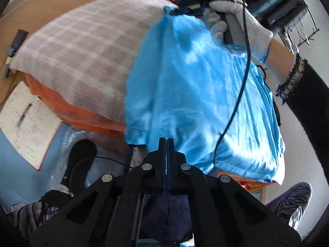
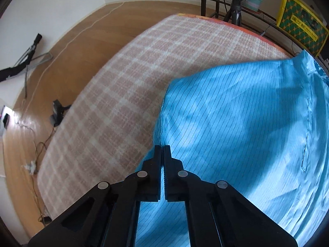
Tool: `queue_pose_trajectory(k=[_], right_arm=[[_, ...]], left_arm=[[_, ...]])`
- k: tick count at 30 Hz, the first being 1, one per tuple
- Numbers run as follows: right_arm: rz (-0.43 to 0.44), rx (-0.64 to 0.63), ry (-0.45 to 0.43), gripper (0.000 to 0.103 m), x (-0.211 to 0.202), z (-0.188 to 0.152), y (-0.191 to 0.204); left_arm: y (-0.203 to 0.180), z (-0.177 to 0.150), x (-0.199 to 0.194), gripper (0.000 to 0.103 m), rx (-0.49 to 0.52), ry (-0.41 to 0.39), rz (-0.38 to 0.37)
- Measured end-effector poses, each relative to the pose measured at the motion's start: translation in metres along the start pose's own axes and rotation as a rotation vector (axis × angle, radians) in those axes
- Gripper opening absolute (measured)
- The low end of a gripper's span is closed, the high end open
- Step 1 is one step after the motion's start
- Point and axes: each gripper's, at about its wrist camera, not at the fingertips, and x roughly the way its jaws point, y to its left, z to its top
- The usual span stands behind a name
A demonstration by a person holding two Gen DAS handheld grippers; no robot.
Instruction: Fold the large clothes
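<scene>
A bright blue garment [image 1: 195,94] with thin dark stripes lies over a pink-and-white checked blanket [image 1: 82,47] that covers the table. In the left wrist view my left gripper [image 1: 166,142] is shut on the garment's near hem, and a sliver of blue shows between its jaws. At the far corner of the cloth a gloved hand [image 1: 236,20] holds my right gripper [image 1: 178,10], which pinches that corner. The right wrist view shows the right gripper [image 2: 163,148] shut on the edge of the blue garment [image 2: 236,123], where it meets the blanket [image 2: 127,86].
An orange cloth [image 1: 67,111] sticks out under the blanket. On the floor to the left lie an open notebook with a pen [image 1: 26,123] and several cables [image 2: 41,144]. A shoe [image 1: 292,201] stands near the table. A metal rack, a tripod [image 2: 236,10] and a yellow box [image 2: 302,26] stand behind.
</scene>
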Motion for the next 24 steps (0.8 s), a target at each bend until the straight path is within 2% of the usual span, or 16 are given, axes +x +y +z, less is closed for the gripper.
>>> queue_pose_trajectory(k=[3, 4, 6, 7, 8, 10, 12, 13, 14, 16, 17, 19, 22, 24], right_arm=[[0.027, 0.026, -0.010, 0.001, 0.001, 0.009, -0.001], [0.026, 0.024, -0.012, 0.001, 0.001, 0.010, 0.001], [0.019, 0.019, -0.010, 0.001, 0.004, 0.009, 0.003], [0.019, 0.018, -0.005, 0.001, 0.005, 0.008, 0.005], [0.016, 0.016, -0.005, 0.001, 0.007, 0.008, 0.005], [0.013, 0.015, -0.005, 0.001, 0.008, 0.008, 0.003], [0.009, 0.023, -0.018, 0.001, 0.008, 0.012, 0.000], [0.010, 0.034, -0.026, 0.001, 0.007, 0.013, -0.002], [0.019, 0.049, -0.026, 0.001, 0.008, 0.014, -0.005], [0.035, 0.065, -0.020, 0.001, 0.010, 0.015, -0.007], [0.035, 0.060, -0.020, 0.001, 0.010, 0.014, -0.006], [0.037, 0.047, -0.023, 0.001, 0.011, 0.014, -0.004], [0.043, 0.051, -0.019, 0.001, 0.012, 0.013, -0.005], [0.047, 0.054, -0.022, 0.001, 0.011, 0.014, -0.005]], left_arm=[[0.001, 0.003, -0.009, 0.000, -0.011, -0.054, 0.023], [0.002, 0.004, -0.007, 0.000, -0.013, -0.048, 0.011], [0.001, 0.004, 0.002, 0.014, -0.018, -0.006, 0.000], [0.000, 0.004, 0.008, 0.029, -0.011, 0.015, 0.004], [-0.001, 0.003, 0.012, 0.036, -0.005, 0.027, 0.013], [-0.003, 0.000, 0.021, 0.038, 0.013, 0.064, 0.047], [0.000, -0.002, 0.029, 0.044, 0.003, 0.099, 0.090], [0.002, -0.003, 0.032, 0.045, -0.009, 0.107, 0.089], [0.007, -0.004, 0.035, 0.045, -0.039, 0.118, 0.059], [0.016, -0.007, 0.040, 0.043, -0.125, 0.127, -0.055], [0.018, -0.007, 0.042, 0.028, -0.154, 0.127, -0.106], [0.013, -0.009, 0.044, 0.001, -0.137, 0.124, -0.126], [0.010, -0.011, 0.035, 0.000, -0.128, 0.106, -0.134], [0.013, -0.012, 0.021, 0.000, -0.121, 0.085, -0.103]])
